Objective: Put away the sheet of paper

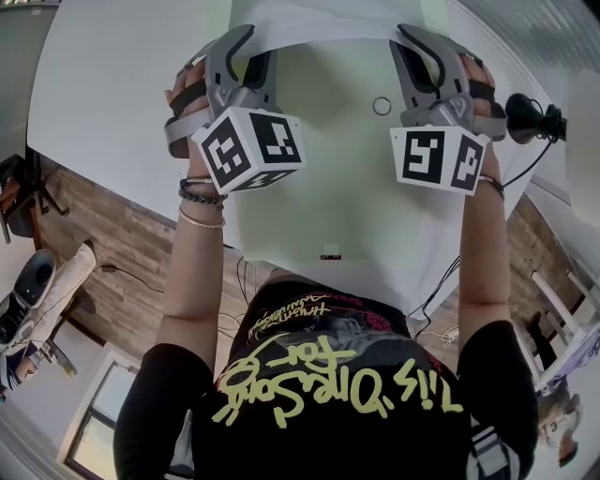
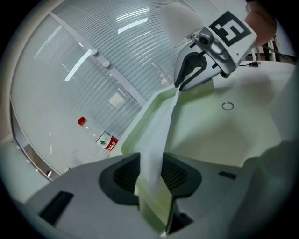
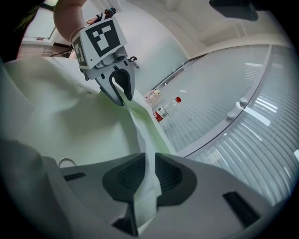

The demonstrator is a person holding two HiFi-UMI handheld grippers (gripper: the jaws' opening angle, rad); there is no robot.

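A white sheet of paper (image 1: 309, 19) is stretched by its far edge between my two grippers, above a pale green folder (image 1: 328, 187) on the white table (image 1: 103, 94). My left gripper (image 1: 242, 42) has its jaws apart. The paper (image 2: 163, 130) and a green layer pass between its pads (image 2: 124, 175) without being pinched. My right gripper (image 1: 414, 39) has its jaws close together, pressed on the paper's edge (image 3: 142, 128). In each gripper view the other gripper shows at the far end of the strip, the right gripper (image 2: 180, 86) and the left gripper (image 3: 119, 95).
A small metal ring (image 1: 381, 105) lies on the green folder. A clear water bottle (image 2: 98, 135) with a red cap stands beyond the table by a ribbed glass wall. A black device with a cable (image 1: 530, 117) sits at the table's right edge.
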